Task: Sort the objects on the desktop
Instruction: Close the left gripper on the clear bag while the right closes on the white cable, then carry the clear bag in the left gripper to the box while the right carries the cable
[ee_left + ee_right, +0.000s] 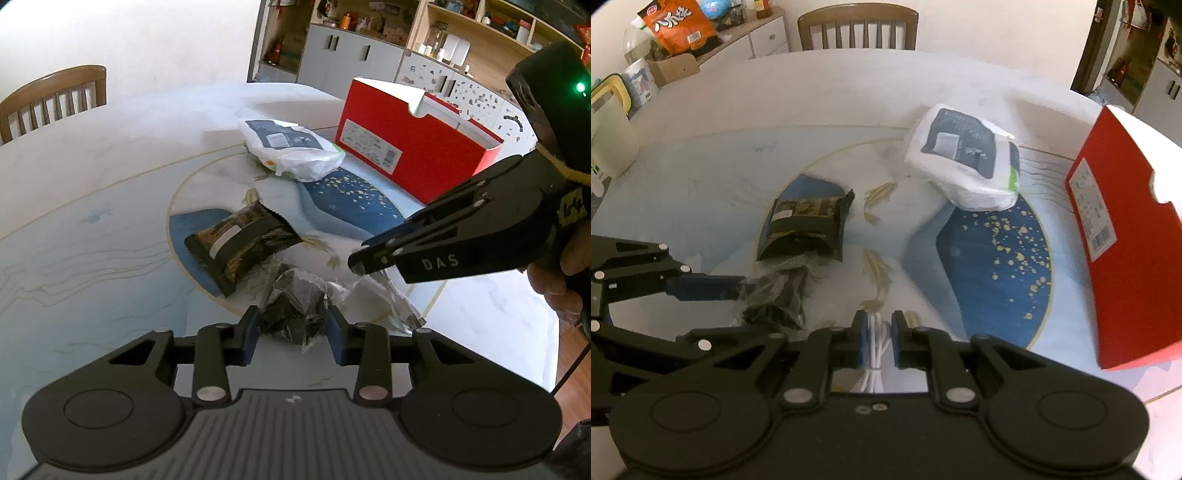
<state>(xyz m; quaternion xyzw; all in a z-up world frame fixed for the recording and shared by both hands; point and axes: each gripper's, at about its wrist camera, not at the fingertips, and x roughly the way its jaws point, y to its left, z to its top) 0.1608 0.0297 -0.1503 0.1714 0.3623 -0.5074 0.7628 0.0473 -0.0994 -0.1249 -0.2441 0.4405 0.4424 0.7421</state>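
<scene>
My left gripper (291, 330) is closed around a clear crinkly bag of dark stuff (295, 306), also seen in the right wrist view (775, 295). My right gripper (879, 341) is shut on a coiled white cable (875, 343); in the left wrist view it (360, 262) pinches clear plastic wrap at the right. A black and gold snack pouch (240, 245) (805, 227) lies torn open on the table. A white plastic-wrapped pack (291, 149) (964, 162) lies farther back.
A red shoebox (413, 147) (1126, 240) stands at the right of the round marble table (92, 236). A wooden chair (857, 29) stands behind the table. Cabinets and shelves line the room.
</scene>
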